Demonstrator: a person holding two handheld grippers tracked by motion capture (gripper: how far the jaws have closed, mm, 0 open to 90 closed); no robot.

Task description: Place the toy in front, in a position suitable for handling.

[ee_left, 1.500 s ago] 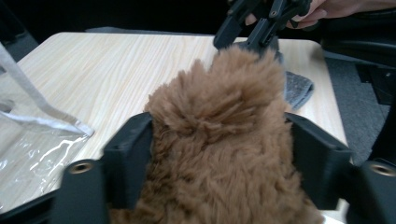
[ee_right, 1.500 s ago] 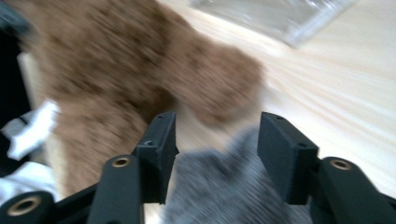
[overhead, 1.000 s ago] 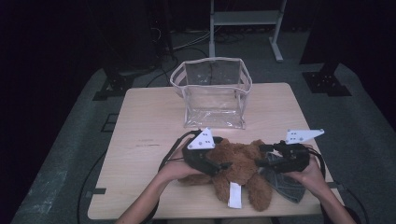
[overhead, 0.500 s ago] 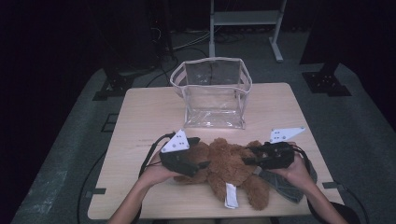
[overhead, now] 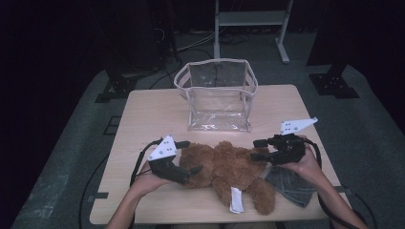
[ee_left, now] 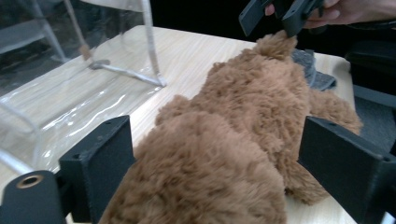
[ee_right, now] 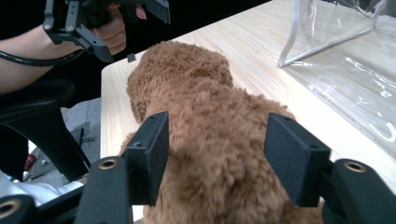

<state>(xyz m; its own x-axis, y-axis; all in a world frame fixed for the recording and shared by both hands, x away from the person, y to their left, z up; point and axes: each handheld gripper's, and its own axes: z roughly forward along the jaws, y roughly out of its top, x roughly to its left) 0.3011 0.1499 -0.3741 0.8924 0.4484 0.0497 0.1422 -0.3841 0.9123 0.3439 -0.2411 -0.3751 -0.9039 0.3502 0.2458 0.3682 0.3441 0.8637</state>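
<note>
A brown teddy bear (overhead: 229,167) lies on the wooden table (overhead: 153,114) near its front edge, with a white tag (overhead: 236,199) at its lower side. My left gripper (overhead: 190,156) is at the bear's left end. Its jaws have just been opening and stand open around the fur (ee_left: 205,186), the right jaw clear of it. My right gripper (overhead: 257,149) is at the bear's right end. Those jaws have also just been opening, and they straddle the bear's body (ee_right: 215,140) loosely. The left gripper view shows the right gripper (ee_left: 280,11) beyond the bear.
A clear plastic bag (overhead: 217,95) with a white rim stands open behind the bear at mid-table. Under my right hand lies a grey denim cloth (overhead: 289,183). A metal stand (overhead: 250,19) and cables are on the floor beyond the table.
My left gripper has slid left from the bear's middle to its left end. The right gripper has shifted slightly, and the bear has shifted a little on the table.
</note>
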